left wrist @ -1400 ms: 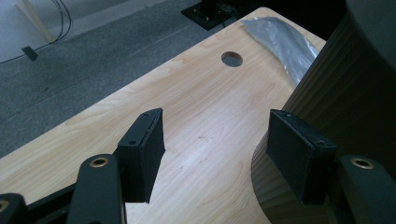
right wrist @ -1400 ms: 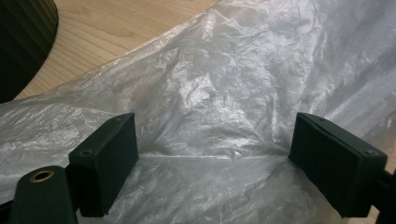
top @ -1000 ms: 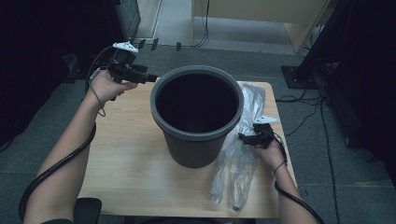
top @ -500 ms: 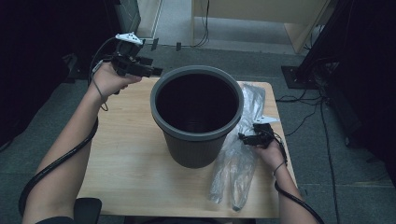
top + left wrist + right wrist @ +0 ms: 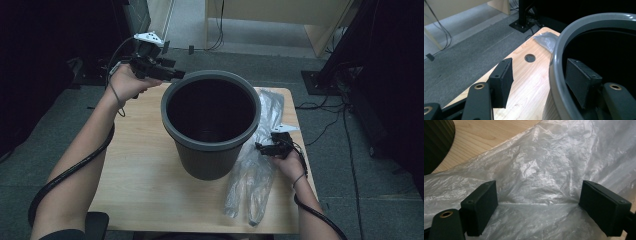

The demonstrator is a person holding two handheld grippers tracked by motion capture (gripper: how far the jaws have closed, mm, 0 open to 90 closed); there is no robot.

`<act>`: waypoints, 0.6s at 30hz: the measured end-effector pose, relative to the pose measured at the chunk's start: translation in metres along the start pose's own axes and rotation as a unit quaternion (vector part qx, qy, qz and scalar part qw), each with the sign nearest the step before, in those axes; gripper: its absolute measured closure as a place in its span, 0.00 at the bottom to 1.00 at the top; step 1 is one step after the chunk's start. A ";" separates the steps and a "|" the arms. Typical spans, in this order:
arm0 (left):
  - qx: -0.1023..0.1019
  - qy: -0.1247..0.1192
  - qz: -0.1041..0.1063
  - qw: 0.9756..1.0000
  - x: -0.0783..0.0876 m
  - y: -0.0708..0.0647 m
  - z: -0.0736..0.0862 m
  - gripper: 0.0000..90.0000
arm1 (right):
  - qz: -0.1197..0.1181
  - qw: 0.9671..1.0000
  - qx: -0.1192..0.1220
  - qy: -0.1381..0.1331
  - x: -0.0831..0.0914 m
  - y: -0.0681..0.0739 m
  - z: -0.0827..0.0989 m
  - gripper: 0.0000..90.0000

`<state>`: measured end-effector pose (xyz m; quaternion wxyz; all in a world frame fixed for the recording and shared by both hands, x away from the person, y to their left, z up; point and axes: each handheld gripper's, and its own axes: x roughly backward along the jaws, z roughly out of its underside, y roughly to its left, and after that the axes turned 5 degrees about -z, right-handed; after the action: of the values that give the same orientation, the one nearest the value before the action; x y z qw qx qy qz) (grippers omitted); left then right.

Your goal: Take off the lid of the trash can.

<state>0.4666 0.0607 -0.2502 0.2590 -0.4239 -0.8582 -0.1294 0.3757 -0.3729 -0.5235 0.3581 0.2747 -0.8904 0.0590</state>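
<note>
High view: the grey bin (image 5: 210,127) stands mid-table (image 5: 135,185), the clear bag (image 5: 252,175) flat at its right, ready for lining.

Left gripper view: the left tongs (image 5: 541,80) straddle the bin's rim (image 5: 557,75), released, probably to steady it.

Right gripper view: the right tongs (image 5: 539,207) gape over the bag, unclenched, poised to pinch.

A dark grey bin (image 5: 210,130) with a black interior stands on a pale wood-grain table (image 5: 135,170), a clear, crinkled plastic bag (image 5: 255,170) at right.
</note>
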 end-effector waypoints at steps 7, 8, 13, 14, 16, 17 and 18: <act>-0.007 0.002 0.004 1.000 -0.008 -0.007 -0.001 0.44 | 0.000 1.000 0.000 0.000 0.000 0.000 0.000 0.16; -0.009 0.002 0.002 1.000 -0.009 -0.007 -0.001 0.44 | 0.000 1.000 0.000 0.000 0.000 0.000 0.000 0.16; -0.002 -0.003 0.007 1.000 -0.014 -0.009 0.001 0.49 | 0.000 1.000 0.000 0.000 0.000 0.000 0.000 0.16; -0.002 0.001 0.008 1.000 -0.016 -0.009 0.002 0.48 | 0.000 1.000 0.000 0.000 0.000 0.000 0.000 0.16; -0.006 0.011 0.006 1.000 -0.019 -0.010 0.002 0.48 | 0.000 1.000 0.000 0.000 0.000 0.000 0.000 0.16; 0.001 0.012 0.008 1.000 -0.020 -0.010 0.002 0.46 | 0.000 1.000 0.000 0.000 0.000 0.000 0.000 0.16; 0.006 0.012 0.009 1.000 -0.021 -0.010 0.002 0.46 | 0.000 1.000 0.000 0.000 0.000 0.000 0.000 0.16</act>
<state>0.4688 0.0416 -0.2632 0.2726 -0.4282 -0.8522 -0.1271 0.3757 -0.3729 -0.5235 0.3580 0.2747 -0.8904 0.0591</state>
